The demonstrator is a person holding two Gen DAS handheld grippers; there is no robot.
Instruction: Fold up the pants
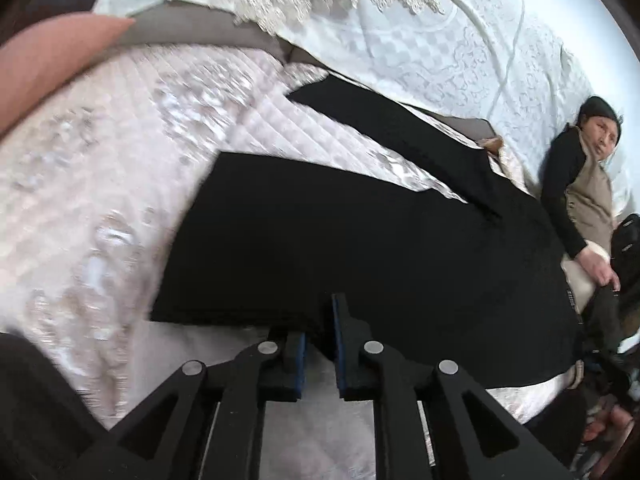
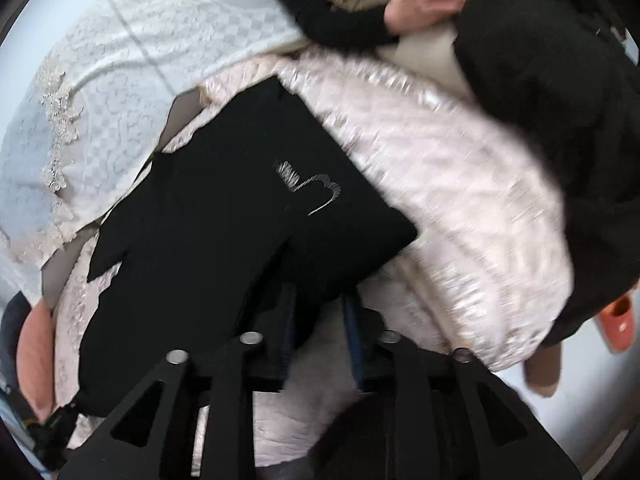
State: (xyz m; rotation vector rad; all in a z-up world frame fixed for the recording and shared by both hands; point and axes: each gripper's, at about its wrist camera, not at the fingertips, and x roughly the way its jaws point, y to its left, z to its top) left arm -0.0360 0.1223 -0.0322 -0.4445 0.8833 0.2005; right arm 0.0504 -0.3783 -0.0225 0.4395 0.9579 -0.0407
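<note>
Black gripper fingers hang just over the black cloth pants on the bed.

Big pink quilted bedspread [image 1: 120, 168] lies under everything, so the pants can lie flat for folding. Black cloth pants [image 1: 340, 240] spread out just past the left gripper [image 1: 320, 354]; its fingers are a little apart with nothing between them. Over at the right gripper [image 2: 320, 320], the fingers are a little apart too, with the pants' edge just in front; I cannot tell if they touch. Beyond the fingers, a sitting person [image 1: 584, 188] crowds the bed edge. A small orange slipper [image 2: 616, 322] lies off to the side.
</note>
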